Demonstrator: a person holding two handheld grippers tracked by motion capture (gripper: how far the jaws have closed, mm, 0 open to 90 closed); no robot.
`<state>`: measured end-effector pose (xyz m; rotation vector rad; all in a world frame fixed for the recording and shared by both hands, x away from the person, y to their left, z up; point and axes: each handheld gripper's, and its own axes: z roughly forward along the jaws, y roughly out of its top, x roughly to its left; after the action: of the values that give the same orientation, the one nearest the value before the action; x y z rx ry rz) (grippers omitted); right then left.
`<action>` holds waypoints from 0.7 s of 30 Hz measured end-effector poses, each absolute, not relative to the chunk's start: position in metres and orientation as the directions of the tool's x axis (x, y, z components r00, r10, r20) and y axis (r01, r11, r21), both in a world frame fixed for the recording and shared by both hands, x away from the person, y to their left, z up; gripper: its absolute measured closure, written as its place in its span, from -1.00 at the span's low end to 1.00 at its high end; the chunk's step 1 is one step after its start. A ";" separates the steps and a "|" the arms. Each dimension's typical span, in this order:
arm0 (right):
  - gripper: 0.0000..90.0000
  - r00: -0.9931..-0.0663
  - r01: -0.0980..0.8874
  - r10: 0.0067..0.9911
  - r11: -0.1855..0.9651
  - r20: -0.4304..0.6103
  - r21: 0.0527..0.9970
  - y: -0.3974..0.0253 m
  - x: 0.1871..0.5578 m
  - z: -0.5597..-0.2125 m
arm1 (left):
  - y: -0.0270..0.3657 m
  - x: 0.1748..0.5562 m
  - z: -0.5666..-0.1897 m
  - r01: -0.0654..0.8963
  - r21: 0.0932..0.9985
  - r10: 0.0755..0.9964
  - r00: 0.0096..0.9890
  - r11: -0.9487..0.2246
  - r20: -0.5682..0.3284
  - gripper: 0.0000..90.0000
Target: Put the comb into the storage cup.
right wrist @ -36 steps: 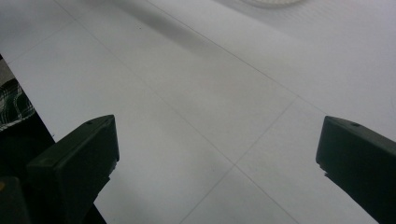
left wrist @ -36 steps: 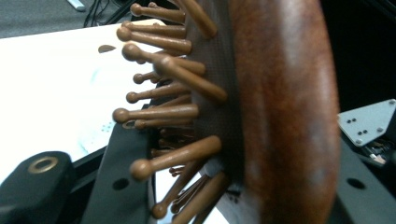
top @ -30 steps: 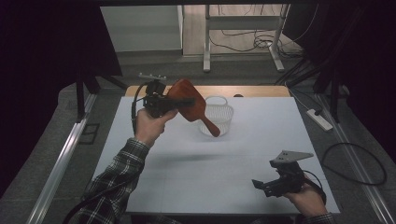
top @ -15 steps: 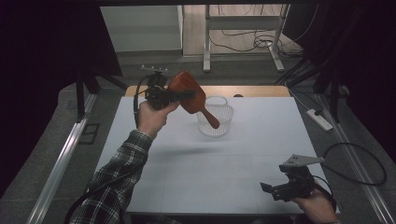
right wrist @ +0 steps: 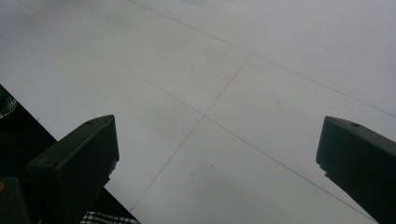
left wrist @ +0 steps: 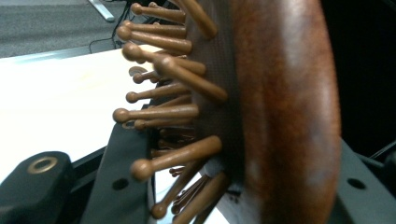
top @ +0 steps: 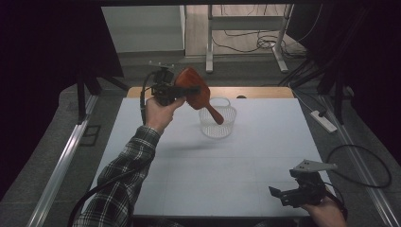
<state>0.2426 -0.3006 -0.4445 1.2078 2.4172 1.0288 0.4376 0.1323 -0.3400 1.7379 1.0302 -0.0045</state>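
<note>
White table [top: 189, 189] fills the middle of the high view. Left tongs [top: 182, 90], upper centre, grip a wooden hairbrush [top: 196, 92] above a mesh basket [top: 217, 122]. Right tongs [top: 283, 194], lower right, stand wide open, holding nothing.

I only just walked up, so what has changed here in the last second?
The left claw, clamped on the wooden hairbrush, lifted it higher and farther back above the white mesh basket. The right claw drew back toward the table's near edge, jaws open. The basket stayed put.
</note>
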 end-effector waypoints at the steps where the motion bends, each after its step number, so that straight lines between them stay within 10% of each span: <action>1: -1.00 -0.627 0.597 0.775 0.410 0.082 0.690 -0.301 0.242 -0.444 | 0.131 0.439 -0.340 0.631 0.773 0.630 0.626 -0.063 -0.460 0.29; 21: -1.00 -0.618 0.604 0.781 0.402 0.086 0.688 -0.305 0.239 -0.443 | 0.105 0.458 -0.351 0.642 0.765 0.669 0.590 -0.050 -0.451 0.29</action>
<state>0.2387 -0.3050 -0.4435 1.2183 2.4105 1.0255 0.4582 0.1054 -0.3514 1.7376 1.0852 0.0313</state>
